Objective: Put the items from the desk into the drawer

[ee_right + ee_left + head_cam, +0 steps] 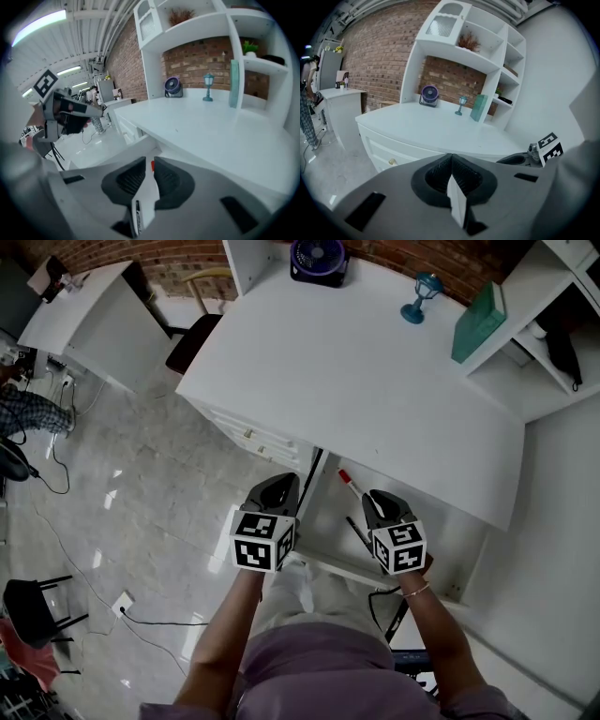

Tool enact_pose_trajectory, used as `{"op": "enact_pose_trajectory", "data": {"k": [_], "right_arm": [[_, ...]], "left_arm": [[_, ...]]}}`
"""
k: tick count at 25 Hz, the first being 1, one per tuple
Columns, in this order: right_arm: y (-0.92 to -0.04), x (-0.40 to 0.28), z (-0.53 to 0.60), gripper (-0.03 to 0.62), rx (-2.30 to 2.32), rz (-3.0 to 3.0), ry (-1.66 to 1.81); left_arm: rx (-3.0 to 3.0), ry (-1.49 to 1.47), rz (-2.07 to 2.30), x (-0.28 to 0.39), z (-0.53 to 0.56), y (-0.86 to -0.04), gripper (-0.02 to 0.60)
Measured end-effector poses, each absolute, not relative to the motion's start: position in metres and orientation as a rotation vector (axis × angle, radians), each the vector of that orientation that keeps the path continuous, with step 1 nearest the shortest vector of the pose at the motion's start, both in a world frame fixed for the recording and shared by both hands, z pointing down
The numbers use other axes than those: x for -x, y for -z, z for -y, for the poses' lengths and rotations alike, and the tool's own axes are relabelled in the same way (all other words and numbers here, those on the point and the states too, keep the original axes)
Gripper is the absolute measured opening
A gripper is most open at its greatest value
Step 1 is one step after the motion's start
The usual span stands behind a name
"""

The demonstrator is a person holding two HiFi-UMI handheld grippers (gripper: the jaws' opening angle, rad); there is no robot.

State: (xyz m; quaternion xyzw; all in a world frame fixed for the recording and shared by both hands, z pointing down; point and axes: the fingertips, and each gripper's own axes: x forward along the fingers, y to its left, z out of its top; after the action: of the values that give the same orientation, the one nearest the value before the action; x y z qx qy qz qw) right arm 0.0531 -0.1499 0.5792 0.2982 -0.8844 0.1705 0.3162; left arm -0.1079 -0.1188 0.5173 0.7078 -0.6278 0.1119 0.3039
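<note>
White desk (pixel 356 371) fills the head view; under its front edge the open drawer (pixel 328 512) holds a black pen (pixel 358 533), with the right gripper (pixel 375 498) above it, a red-capped marker (pixel 349 480) jutting ahead, and the left gripper (pixel 281 486) just beside. The left gripper view shows its jaws pressed together, gripping nothing recognisable. The right gripper view shows jaws clamped on the marker's (pixel 146 197) white barrel.

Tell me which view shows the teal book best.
Head view: the book shows largest, its broad teal cover in full. The left gripper view shows it small and far; the right gripper view shows only a narrow edge-on sliver.
</note>
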Motion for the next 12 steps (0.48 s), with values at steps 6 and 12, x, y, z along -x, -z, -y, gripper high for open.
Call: {"op": "enact_pose_trajectory", "data": {"k": [6,12], "right_arm": [[-0.537,-0.059,0.146,0.055,-0.912,2.4,-0.479],[-0.502,-0.074,0.136,0.052,-1.04,2.445,-0.5]], "left_arm": [[-1.933,-0.287,1.625,0.099,0.118,-0.508,-0.002],[-1.982,-0.302,1.593,0.093,0.113,-0.504,-0.002]]}}
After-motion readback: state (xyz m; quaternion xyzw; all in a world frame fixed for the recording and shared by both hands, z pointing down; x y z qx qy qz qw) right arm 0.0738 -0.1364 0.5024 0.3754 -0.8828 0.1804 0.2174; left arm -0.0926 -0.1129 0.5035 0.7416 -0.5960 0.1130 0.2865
